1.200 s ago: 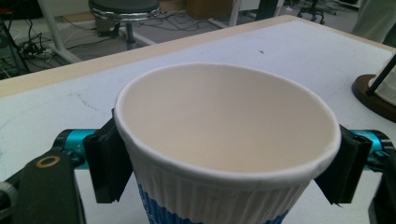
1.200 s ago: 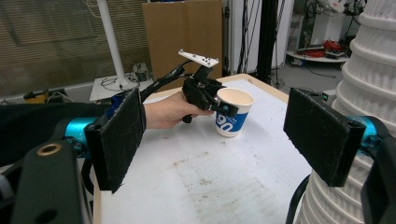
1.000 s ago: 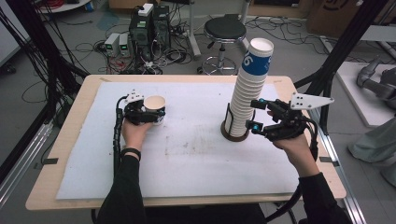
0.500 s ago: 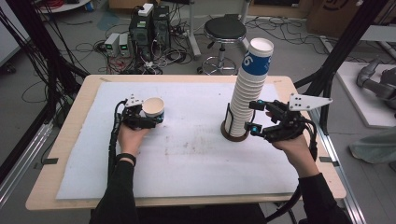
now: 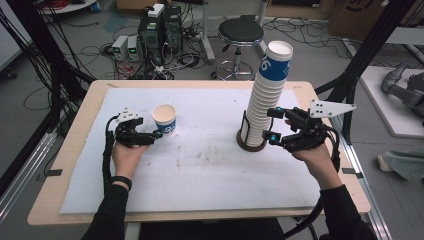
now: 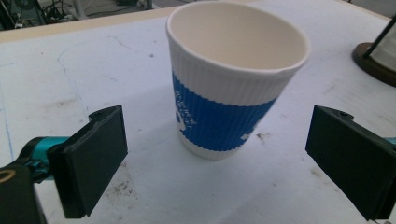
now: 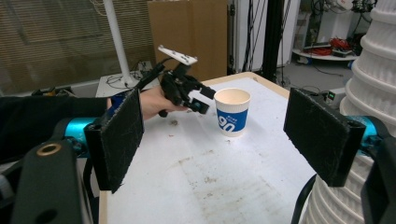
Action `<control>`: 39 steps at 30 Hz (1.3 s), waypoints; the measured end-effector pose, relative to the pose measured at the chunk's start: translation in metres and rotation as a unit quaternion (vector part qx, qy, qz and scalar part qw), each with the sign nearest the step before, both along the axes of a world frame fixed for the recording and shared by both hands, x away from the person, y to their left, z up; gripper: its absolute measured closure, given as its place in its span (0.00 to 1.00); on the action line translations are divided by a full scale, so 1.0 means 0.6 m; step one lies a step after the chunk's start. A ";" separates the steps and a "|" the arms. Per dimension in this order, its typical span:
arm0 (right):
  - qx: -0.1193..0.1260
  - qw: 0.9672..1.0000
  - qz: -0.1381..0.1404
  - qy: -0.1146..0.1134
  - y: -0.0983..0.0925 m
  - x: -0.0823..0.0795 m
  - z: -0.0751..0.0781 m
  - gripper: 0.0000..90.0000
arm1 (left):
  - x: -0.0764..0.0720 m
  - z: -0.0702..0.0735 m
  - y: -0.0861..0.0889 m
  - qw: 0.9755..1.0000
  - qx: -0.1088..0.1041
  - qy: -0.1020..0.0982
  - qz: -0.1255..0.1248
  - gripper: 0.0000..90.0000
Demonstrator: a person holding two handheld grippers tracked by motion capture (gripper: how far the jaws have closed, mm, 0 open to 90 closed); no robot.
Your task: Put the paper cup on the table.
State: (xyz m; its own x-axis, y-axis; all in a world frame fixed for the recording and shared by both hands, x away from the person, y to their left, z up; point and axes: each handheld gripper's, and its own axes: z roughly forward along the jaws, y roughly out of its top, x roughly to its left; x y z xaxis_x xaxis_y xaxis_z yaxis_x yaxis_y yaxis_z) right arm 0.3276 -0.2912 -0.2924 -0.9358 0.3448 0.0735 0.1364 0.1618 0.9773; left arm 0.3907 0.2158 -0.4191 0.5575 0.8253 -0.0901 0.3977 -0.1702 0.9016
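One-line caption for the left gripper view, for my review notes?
Left gripper open, its jaws just spread clear of an upright blue-banded paper cup standing on the white table mat.

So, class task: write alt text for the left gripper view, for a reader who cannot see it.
A ribbed white paper cup with a blue band stands upright and empty on a scuffed white table mat, between the open black pads of the left tool, untouched by either. The dark round base of a cup stack shows at the right edge.

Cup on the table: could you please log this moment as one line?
cup: upright, released | left gripper: just opened, clear of cup | right gripper: open beside stack
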 end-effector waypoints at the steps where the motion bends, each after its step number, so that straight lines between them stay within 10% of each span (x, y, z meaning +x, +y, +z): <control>1: -0.001 1.000 0.000 0.000 0.000 0.001 -0.001 0.23 | -0.006 0.008 -0.001 1.000 0.002 -0.008 -0.004 0.06; 8: -0.009 1.000 -0.012 0.018 -0.005 0.007 -0.013 0.23 | -0.050 0.062 -0.013 0.998 -0.018 -0.038 -0.042 0.06; 21: -0.002 1.000 -0.014 0.018 -0.015 0.009 -0.008 0.23 | -0.109 0.163 -0.052 0.983 -0.040 -0.110 -0.142 0.06; 24: -0.005 1.000 -0.018 0.011 -0.017 0.006 -0.004 0.23 | -0.111 0.170 -0.059 0.979 -0.048 -0.112 -0.163 0.06; 39: -0.009 1.000 -0.017 0.010 -0.017 0.008 -0.005 0.23 | -0.118 0.179 -0.063 0.975 -0.077 -0.093 -0.186 0.06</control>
